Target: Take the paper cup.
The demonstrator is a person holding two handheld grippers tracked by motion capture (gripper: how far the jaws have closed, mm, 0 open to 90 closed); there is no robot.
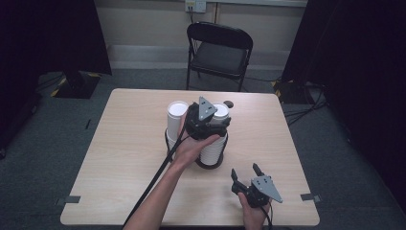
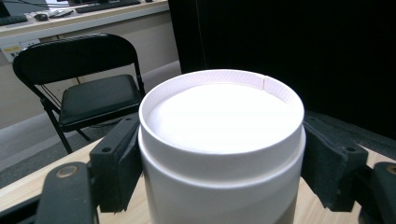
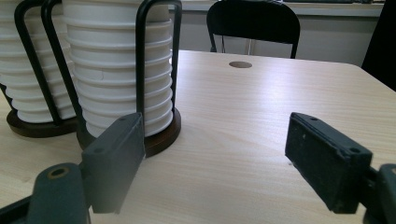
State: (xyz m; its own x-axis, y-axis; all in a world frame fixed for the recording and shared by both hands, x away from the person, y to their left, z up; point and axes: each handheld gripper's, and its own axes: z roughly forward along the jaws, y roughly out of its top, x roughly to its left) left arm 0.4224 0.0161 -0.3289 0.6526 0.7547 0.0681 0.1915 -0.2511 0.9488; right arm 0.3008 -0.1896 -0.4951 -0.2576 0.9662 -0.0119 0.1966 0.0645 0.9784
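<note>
wooden table (image 1: 119,158), top paper cup (image 2: 222,140) clamped between left claw (image 2: 219,163) pads

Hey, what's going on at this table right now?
A person works with two hand-held grippers at a wooden table. The left gripper is shut on the top paper cup of an upside-down stack in the right-hand black wire holder. A second cup stack stands beside it. The right gripper rests open near the table's front edge, holding nothing.

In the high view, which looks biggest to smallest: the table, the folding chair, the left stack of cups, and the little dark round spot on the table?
1. table
2. folding chair, though it stands farther from the camera
3. left stack of cups
4. dark round spot
</note>
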